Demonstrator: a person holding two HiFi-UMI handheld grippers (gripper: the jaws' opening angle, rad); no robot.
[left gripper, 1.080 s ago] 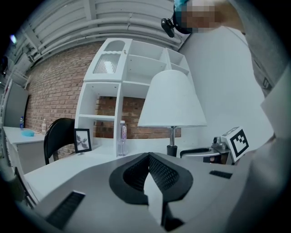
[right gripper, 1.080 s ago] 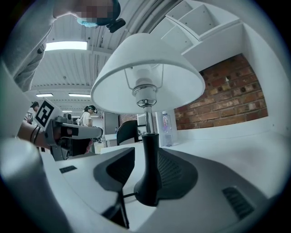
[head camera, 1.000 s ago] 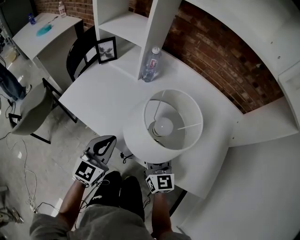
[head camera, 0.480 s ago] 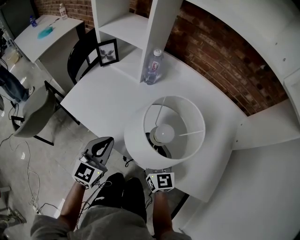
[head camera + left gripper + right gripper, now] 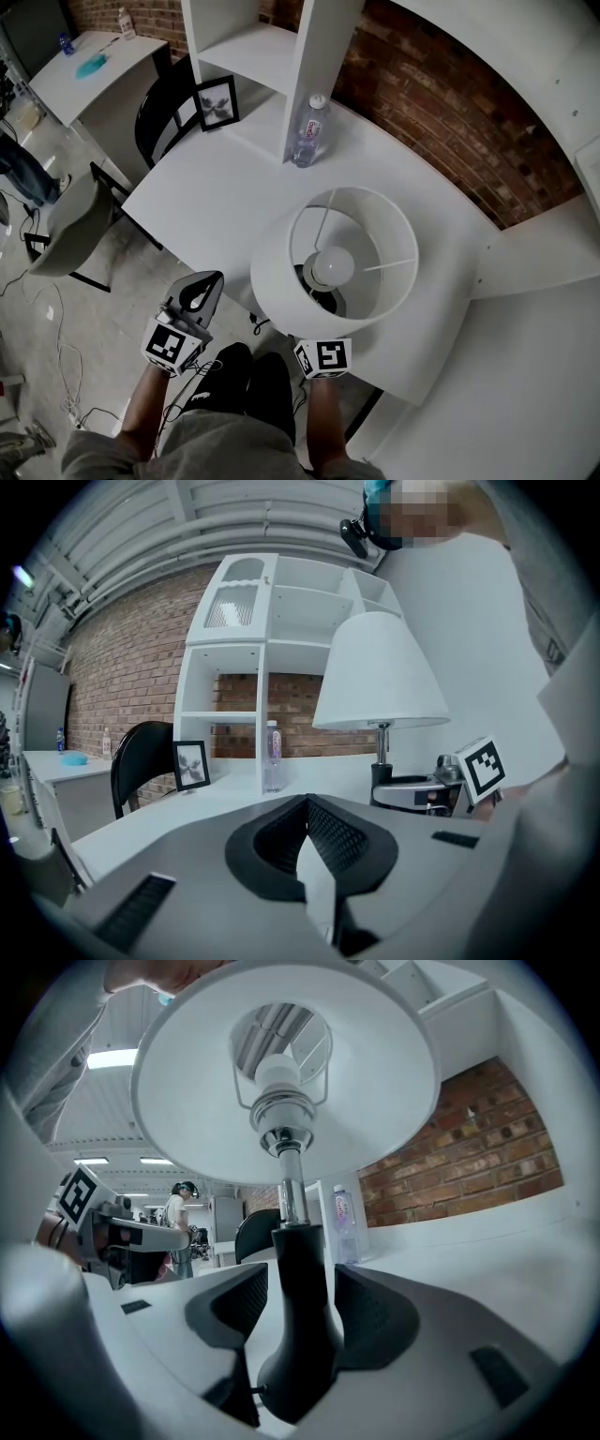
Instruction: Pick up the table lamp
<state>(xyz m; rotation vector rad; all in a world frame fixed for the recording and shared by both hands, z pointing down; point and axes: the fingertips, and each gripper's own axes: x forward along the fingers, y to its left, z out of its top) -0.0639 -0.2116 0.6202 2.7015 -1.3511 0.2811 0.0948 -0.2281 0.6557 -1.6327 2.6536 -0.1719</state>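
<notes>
The table lamp (image 5: 281, 272) stands upright near the front edge of the white table (image 5: 211, 192): white tapered shade, bulb showing inside it, chrome stem, black flared base. The right gripper (image 5: 292, 1302) has just been opening its jaws, which now stand wide with the base between them, not clamped. The left gripper (image 5: 306, 841) is closed and empty, off the table's edge.

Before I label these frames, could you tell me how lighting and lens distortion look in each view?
Head view: evenly lit and sharp, shelf lines bowed. Left gripper view: fisheye, dark corners, brick wall dim. Right gripper view: fisheye, table lamp looms large, ceiling lights glare at left.
</notes>
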